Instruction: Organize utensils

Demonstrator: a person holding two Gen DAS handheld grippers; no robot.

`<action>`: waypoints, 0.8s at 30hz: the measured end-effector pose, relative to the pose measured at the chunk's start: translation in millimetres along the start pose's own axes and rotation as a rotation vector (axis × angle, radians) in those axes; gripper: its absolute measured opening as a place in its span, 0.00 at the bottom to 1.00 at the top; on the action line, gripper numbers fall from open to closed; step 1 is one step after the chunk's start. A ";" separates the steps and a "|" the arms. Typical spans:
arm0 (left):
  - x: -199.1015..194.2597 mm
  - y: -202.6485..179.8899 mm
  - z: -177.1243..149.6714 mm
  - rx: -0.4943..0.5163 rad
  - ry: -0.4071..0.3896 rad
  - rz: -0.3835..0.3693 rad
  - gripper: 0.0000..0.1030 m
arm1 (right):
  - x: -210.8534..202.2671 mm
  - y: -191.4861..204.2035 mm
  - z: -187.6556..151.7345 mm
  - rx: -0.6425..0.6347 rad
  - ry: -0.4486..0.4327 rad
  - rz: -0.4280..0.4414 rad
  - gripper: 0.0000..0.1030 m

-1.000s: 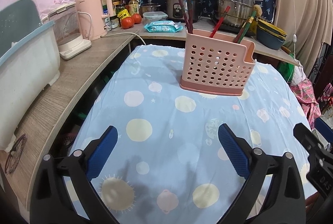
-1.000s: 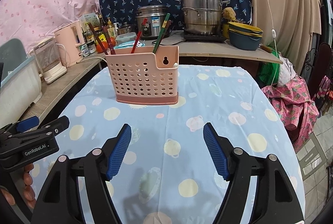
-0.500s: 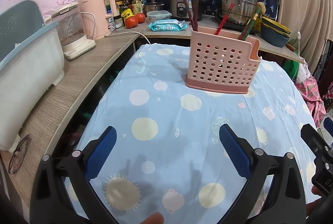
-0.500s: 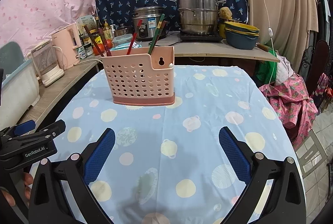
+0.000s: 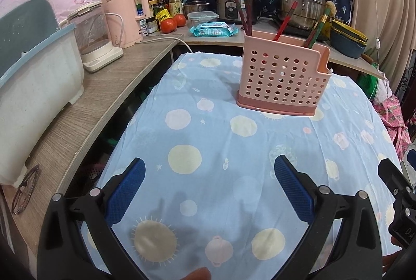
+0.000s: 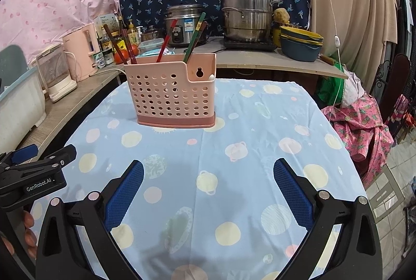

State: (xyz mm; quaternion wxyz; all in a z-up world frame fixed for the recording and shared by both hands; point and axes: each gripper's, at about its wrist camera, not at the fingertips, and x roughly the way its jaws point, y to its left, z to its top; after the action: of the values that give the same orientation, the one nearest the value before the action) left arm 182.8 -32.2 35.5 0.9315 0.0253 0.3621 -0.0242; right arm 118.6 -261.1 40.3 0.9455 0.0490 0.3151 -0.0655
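Standing well beyond both spread, empty tongs, left (image 5: pixel 209 187) and right (image 6: pixel 208 189): pink utensil holder (image 6: pixel 173 95) with chopsticks (image 6: pixel 194 39).

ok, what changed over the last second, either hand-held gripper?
The right hand-held gripper opened its jaws from partly open to full width, with nothing between them and nothing let go. The left hand-held gripper stayed open and empty. The pink utensil holder and its chopsticks did not move on the tablecloth.
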 end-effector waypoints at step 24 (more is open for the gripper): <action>-0.5 1.0 -2.9 -0.002 -0.006 0.030 0.92 | 6.5 -1.5 -3.1 0.004 0.032 -0.004 0.94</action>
State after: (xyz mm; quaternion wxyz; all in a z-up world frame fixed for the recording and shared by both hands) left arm 180.5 -31.0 33.8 0.9329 0.0297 0.3587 -0.0099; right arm 121.8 -262.7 33.7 0.9402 0.0512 0.3301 -0.0671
